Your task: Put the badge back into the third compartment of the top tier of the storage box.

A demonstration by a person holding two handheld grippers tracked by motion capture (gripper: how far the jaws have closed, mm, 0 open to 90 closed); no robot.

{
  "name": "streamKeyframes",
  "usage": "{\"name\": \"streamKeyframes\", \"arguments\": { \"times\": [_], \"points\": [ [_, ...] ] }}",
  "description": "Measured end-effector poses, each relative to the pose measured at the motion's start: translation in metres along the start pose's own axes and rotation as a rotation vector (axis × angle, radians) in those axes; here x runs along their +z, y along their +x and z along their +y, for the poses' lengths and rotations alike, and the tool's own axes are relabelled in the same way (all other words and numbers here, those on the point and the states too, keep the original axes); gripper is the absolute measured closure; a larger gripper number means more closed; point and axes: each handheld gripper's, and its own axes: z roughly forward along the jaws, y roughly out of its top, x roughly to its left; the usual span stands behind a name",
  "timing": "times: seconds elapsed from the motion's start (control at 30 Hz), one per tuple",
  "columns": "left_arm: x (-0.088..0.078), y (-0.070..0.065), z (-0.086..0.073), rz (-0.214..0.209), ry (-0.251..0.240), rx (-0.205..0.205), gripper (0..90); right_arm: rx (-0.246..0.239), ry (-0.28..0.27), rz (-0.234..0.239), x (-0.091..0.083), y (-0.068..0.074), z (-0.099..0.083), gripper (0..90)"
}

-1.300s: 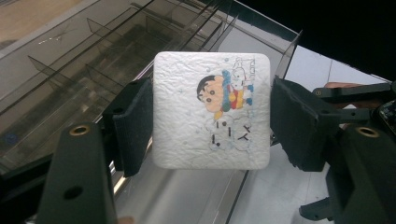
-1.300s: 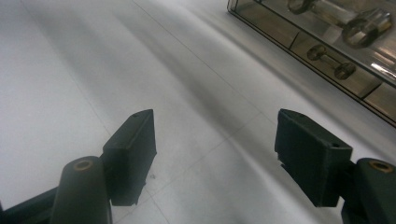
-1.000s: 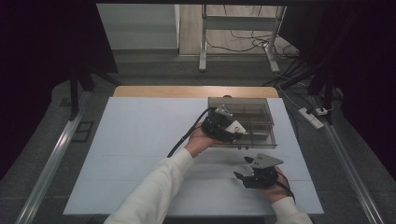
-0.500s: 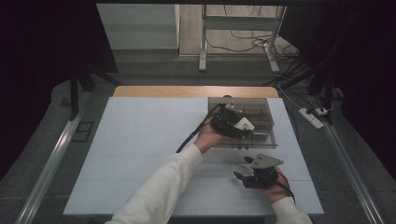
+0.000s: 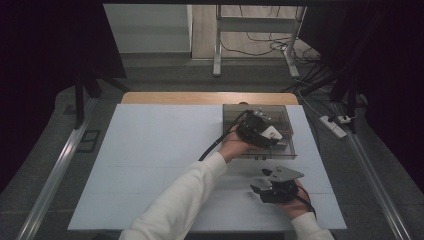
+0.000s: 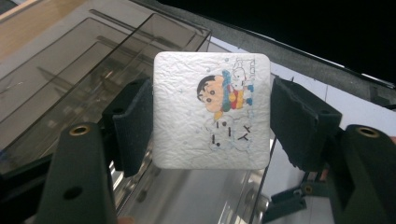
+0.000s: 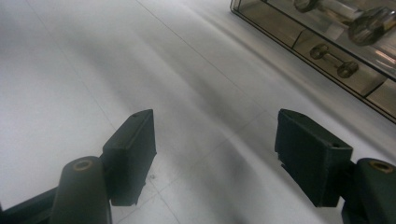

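Gripping a square white packet (image 6: pixel 212 111) by its two side edges, the left claw (image 5: pixel 266 133) is seen right of centre in the high view, held above the clear smoke-tinted organiser box (image 5: pixel 235 111) at the far right of the white counter (image 5: pixel 150 150). In the left gripper view the packet is shown flat-on, crinkled and matt like embossed foil or paper, with rounded corners and a printed cartoon; the box's divided compartments lie directly behind and beneath it, so the coming move is judged to be downward into the box. Lower right in the high view, the right claw (image 5: pixel 265 184) is held open and empty over bare counter, well short of the box.
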Motion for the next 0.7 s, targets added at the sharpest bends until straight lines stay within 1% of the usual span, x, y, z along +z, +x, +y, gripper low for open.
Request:
{"name": "streamKeyframes", "arguments": {
  "times": [0.13, 0.2, 0.43, 0.5, 0.53, 0.57, 0.63, 0.7],
  "points": [
    [0.009, 0.0, 0.003, -0.005, 0.011, -0.003, 32.8, 0.004, 0.003, -0.001, -0.001, 0.0, 0.0, 29.0],
    [0.012, -0.001, 0.004, -0.007, 0.018, 0.004, 32.8, 0.004, 0.001, 0.005, -0.001, 0.0, -0.001, 29.0],
    [0.023, -0.005, 0.008, -0.019, 0.02, -0.001, 32.7, 0.0, 0.005, 0.007, 0.0, 0.0, -0.001, 28.9],
    [0.025, -0.005, 0.007, -0.021, 0.02, 0.01, 32.4, 0.0, 0.006, 0.008, 0.0, 0.0, -0.001, 28.9],
    [0.025, -0.006, 0.007, -0.024, 0.019, 0.023, 31.8, 0.0, 0.007, 0.009, 0.0, 0.0, -0.001, 28.9],
    [0.024, -0.006, 0.007, -0.03, 0.012, 0.025, 29.0, 0.001, 0.008, 0.01, 0.001, 0.0, -0.001, 29.0],
    [0.022, -0.005, 0.008, -0.033, 0.013, 0.016, 23.4, 0.002, 0.01, 0.014, 0.001, 0.0, -0.001, 28.9],
    [0.019, -0.004, 0.007, -0.031, 0.018, 0.007, 21.5, 0.003, 0.01, 0.015, 0.001, 0.0, -0.001, 28.9]
  ]
}}
